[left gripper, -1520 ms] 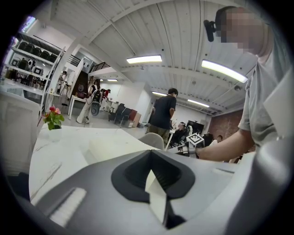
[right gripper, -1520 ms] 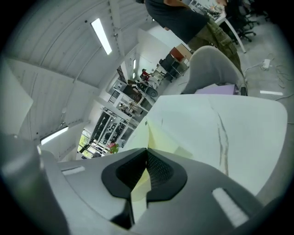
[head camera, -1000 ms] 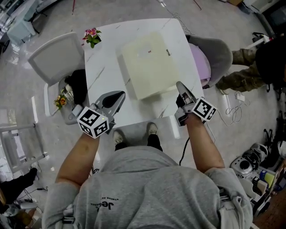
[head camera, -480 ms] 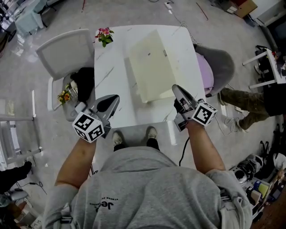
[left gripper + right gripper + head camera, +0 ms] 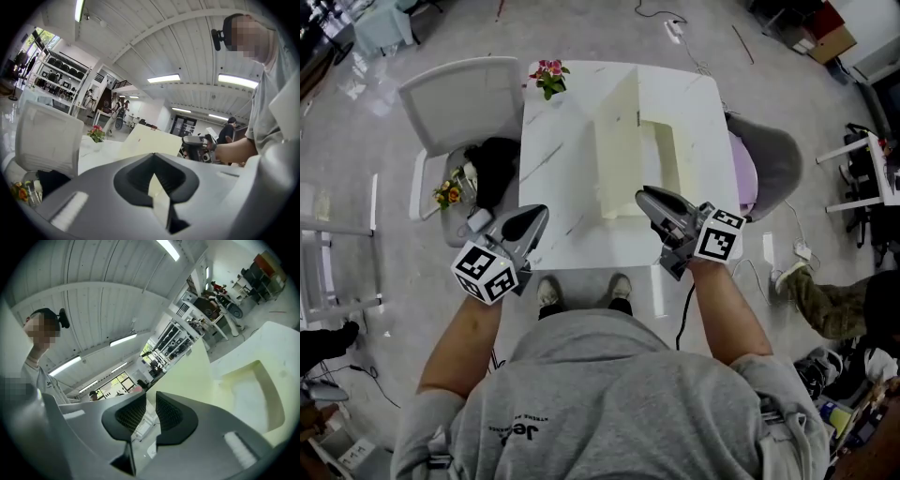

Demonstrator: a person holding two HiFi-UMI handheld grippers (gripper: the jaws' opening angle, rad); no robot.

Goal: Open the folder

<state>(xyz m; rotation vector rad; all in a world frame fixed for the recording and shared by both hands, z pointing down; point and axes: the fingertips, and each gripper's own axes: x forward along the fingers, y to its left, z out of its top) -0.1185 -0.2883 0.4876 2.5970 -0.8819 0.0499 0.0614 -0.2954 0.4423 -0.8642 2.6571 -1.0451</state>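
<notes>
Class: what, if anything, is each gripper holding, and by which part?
Nothing is held. The jaws of the right gripper have just been opening, with nothing between them; the raised folder cover stands beside them. The left gripper is shut and empty.

White table [image 5: 553, 169], grey veining, square top. Pale yellow folder [image 5: 666, 164] on right half, back flat near right edge, near end close to near edge. Its cover [image 5: 619, 141] raised, standing about upright along table's middle. Small pot of pink flowers [image 5: 549, 75] at far left corner.
</notes>
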